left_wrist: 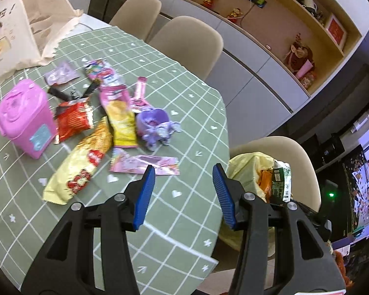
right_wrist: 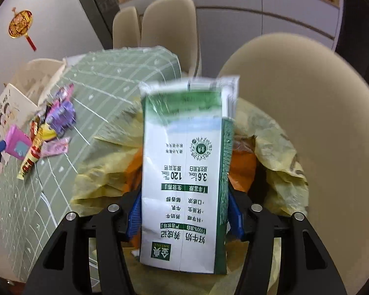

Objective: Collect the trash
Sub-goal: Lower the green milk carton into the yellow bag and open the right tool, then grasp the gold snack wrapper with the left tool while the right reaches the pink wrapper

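My right gripper [right_wrist: 184, 198] is shut on a green and white milk carton [right_wrist: 184, 172], its blue pads pressing both sides. The carton hangs over a yellow trash bag [right_wrist: 278, 147] that lies open on a beige chair [right_wrist: 307, 86]; an orange wrapper lies inside. The left wrist view shows the same carton [left_wrist: 280, 184] above the bag [left_wrist: 243, 169]. My left gripper [left_wrist: 183, 169] is open and empty above the green checked tablecloth [left_wrist: 184, 221], near a pink wrapper [left_wrist: 145, 163]. Farther left lie a pale yellow snack bag [left_wrist: 78, 167], a red packet [left_wrist: 73, 120] and a yellow chip bag [left_wrist: 121, 120].
A pink toy bin [left_wrist: 27, 118] and a purple toy [left_wrist: 155, 125] stand among the wrappers. A cream tote bag [left_wrist: 9, 32] sits at the table's far left. Two more beige chairs [left_wrist: 189, 41] stand along the far side, with a sideboard behind.
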